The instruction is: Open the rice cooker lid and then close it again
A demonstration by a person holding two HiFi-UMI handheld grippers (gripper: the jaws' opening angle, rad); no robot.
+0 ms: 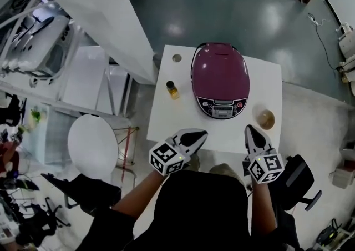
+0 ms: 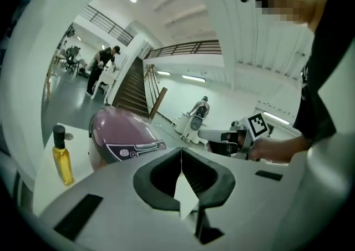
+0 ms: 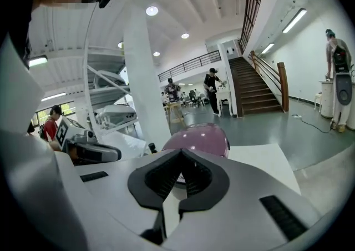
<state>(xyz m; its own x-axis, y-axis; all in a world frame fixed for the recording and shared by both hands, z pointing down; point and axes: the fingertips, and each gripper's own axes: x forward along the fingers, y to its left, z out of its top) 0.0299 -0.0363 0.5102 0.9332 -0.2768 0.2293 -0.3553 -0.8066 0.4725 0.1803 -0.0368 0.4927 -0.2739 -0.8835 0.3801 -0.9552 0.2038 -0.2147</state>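
Head view: rice cooker [image 1: 220,80] mid counter [image 1: 166,116], lid down, control panel toward near edge. Left gripper [image 1: 198,134] & right gripper [image 1: 250,130] both over near edge, short of cooker, touching nothing. Oil bottle [image 1: 172,89] just left of cooker, small cup [image 1: 266,118] near its right front corner. Judged from that: either opening not begun or whole job done; can't tell which, lid looks the same either way. If opening: next move calls for one gripper reaching in to lid release, prob. at front above panel, pressing it, then following lid up. Care needed w/ bottle so close on left.

Left gripper view: jaws closed tip to tip, nothing between. Cooker beyond tips to left, bottle further left, other gripper & a hand off to right.

Right gripper view: jaws together too, empty. Purple dome straight ahead past tips, apart from them.

Hard to make out: lid release not distinguishable in any view. Panel hidden behind jaws in right gripper view, only partly shown in left. Hinge side at far end not visible. Cup contents too small to tell.
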